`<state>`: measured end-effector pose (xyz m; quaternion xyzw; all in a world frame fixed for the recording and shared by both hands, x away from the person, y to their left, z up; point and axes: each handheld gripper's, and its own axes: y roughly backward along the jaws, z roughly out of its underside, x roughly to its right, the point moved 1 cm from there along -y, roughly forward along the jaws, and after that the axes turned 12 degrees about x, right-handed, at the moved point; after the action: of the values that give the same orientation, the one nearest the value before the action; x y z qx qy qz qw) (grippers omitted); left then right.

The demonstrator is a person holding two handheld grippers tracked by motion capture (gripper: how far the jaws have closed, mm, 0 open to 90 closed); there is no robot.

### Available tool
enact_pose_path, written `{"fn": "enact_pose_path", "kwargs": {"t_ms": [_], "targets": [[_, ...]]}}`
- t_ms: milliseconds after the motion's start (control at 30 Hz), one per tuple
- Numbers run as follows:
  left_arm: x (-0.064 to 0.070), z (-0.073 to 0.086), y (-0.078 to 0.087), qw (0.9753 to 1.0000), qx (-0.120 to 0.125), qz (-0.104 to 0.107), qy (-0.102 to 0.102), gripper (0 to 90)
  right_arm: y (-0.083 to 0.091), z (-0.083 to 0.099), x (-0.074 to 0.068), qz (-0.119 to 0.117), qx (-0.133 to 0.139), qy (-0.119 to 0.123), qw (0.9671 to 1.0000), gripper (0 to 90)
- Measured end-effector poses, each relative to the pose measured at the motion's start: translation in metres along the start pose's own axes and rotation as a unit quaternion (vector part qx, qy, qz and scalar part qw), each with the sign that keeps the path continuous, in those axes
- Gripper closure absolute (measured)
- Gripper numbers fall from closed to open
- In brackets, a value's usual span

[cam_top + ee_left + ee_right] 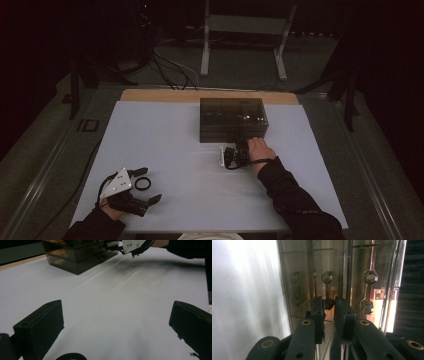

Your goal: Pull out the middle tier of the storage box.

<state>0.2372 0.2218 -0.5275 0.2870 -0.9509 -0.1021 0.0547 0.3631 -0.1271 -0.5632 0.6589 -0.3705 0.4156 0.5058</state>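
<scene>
A white sheet covers the table (165,130) in a dark room, cables and a metal stand (245,30) on the floor beyond. The smoky drawer box (231,119) sits toward the far edge, long axis crosswise, its drawer fronts facing the person. The right gripper (329,305) has its fingers clenched on the middle drawer handle (328,290). The left gripper (142,187) rests near the front edge, fingers released, a black ring (142,183) between them.

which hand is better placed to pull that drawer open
Right. The right gripper is at the front of the smoky drawer box, jaws closed around a drawer handle. The left gripper is open, far off at the near left beside a black ring.
</scene>
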Motion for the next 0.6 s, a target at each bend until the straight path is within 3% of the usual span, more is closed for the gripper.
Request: {"fn": "enact_pose_path", "kwargs": {"t_ms": [433,600], "targets": [[-0.0009,-0.0005,0.0002,1.0,0.002,-0.005,0.003,1.0,0.0013,-0.0004,-0.0003,0.007,0.003,-0.011,0.9999,79.9],[-0.0007,0.0002,-0.0003,1.0,-0.001,-0.003,0.005,1.0,0.0065,-0.0018,0.0014,-0.002,0.001,-0.019,0.9998,80.0]]}}
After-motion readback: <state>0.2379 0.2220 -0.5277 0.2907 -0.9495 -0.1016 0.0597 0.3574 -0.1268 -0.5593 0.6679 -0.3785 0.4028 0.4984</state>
